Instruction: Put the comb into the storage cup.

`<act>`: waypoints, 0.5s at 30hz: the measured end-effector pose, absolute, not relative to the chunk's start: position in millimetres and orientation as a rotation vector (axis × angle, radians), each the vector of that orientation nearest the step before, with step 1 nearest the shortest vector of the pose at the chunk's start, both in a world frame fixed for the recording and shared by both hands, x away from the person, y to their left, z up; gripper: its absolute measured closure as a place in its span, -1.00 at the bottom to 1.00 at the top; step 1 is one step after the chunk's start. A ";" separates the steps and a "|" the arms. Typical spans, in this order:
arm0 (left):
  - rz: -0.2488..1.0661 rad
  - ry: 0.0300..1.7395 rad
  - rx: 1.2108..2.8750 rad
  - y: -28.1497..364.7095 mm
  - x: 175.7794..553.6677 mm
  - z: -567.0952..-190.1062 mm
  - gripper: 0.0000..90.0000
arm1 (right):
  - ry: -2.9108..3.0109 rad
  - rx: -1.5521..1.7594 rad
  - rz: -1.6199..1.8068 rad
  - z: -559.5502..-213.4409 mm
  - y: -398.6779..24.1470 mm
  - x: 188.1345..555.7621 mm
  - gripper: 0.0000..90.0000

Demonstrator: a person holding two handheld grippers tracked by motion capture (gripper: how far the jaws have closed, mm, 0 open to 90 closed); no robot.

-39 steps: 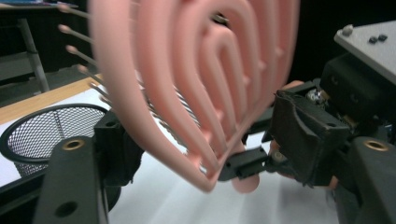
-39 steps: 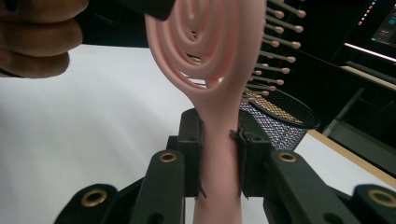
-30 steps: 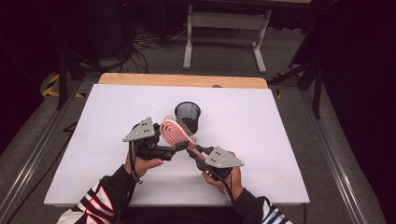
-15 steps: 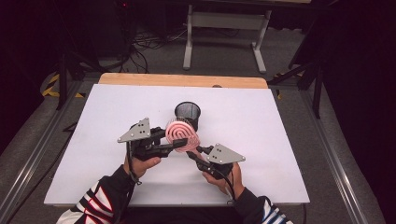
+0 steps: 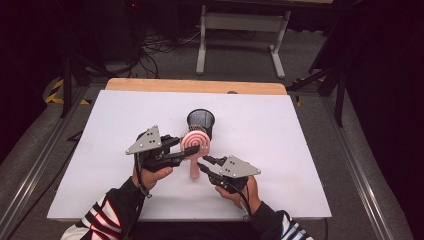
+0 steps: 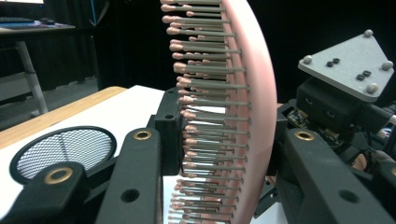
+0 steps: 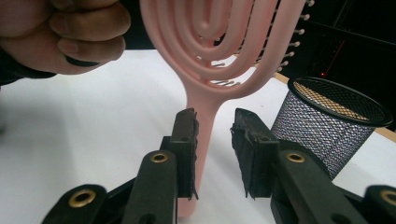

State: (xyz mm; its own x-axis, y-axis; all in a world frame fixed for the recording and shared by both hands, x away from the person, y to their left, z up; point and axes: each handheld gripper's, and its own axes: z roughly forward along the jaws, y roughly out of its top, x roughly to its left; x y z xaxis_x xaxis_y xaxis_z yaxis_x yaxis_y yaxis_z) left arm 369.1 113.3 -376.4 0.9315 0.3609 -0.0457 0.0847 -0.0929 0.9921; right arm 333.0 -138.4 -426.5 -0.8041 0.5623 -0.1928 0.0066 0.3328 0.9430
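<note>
Handing over hairbrush (image 5: pixel 194 144) mid-desk, by mesh cup (image 5: pixel 200 121): left gripper (image 5: pixel 192 151) clamped on head, handle hanging down between right gripper (image 5: pixel 200 165) jaws, just opening, slack.

One pink plastic hairbrush with spiral vents (image 5: pixel 194 143) and one black wire-mesh cup (image 5: pixel 200 122) sit by two black two-jaw grippers.
</note>
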 end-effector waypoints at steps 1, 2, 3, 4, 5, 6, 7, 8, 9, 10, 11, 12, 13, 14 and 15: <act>0.245 0.348 1.665 113.3 369.0 -376.0 0.41 | 2.103 0.498 1.492 -426.3 -139.2 332.9 0.53; 0.262 0.343 1.675 113.2 368.3 -375.3 0.41 | 2.103 0.496 1.496 -425.8 -139.6 333.0 0.50; 0.262 0.343 1.675 113.2 368.3 -375.3 0.41 | 2.103 0.496 1.496 -425.8 -139.6 333.0 0.50; 0.265 0.342 1.676 113.5 368.3 -375.0 0.41 | 2.101 0.495 1.495 -425.4 -139.8 332.6 0.49; 0.270 0.341 1.677 113.7 368.3 -374.7 0.41 | 2.096 0.493 1.491 -425.0 -140.4 332.4 0.46; 0.272 0.341 1.680 114.2 368.1 -374.5 0.41 | 2.092 0.493 1.491 -424.7 -140.9 332.3 0.41; 0.273 0.341 1.682 114.5 368.0 -374.5 0.41 | 2.088 0.493 1.487 -424.1 -141.7 331.8 0.35; 0.278 0.342 1.684 115.0 367.9 -374.4 0.41 | 2.082 0.494 1.477 -423.6 -142.6 331.2 0.32; 0.289 0.345 1.690 116.1 367.5 -374.1 0.41 | 2.058 0.490 1.461 -422.5 -145.9 330.2 0.26; 0.293 0.344 1.688 116.9 367.4 -374.2 0.41 | 2.047 0.484 1.447 -422.0 -147.8 329.6 0.20; 0.296 0.344 1.686 117.8 367.3 -374.1 0.41 | 2.035 0.482 1.427 -421.5 -149.8 329.0 0.16; 0.299 0.346 1.684 118.9 367.5 -374.1 0.41 | 2.025 0.481 1.412 -420.9 -152.1 328.5 0.14; 0.299 0.346 1.684 118.9 367.5 -374.1 0.41 | 2.025 0.481 1.412 -420.9 -152.1 328.5 0.14; 0.301 0.350 1.685 120.3 367.6 -374.0 0.41 | 2.007 0.483 1.404 -419.0 -157.6 328.2 0.07; 0.304 0.356 1.680 123.0 367.8 -374.1 0.41 | 1.994 0.486 1.396 -417.9 -160.3 327.7 0.05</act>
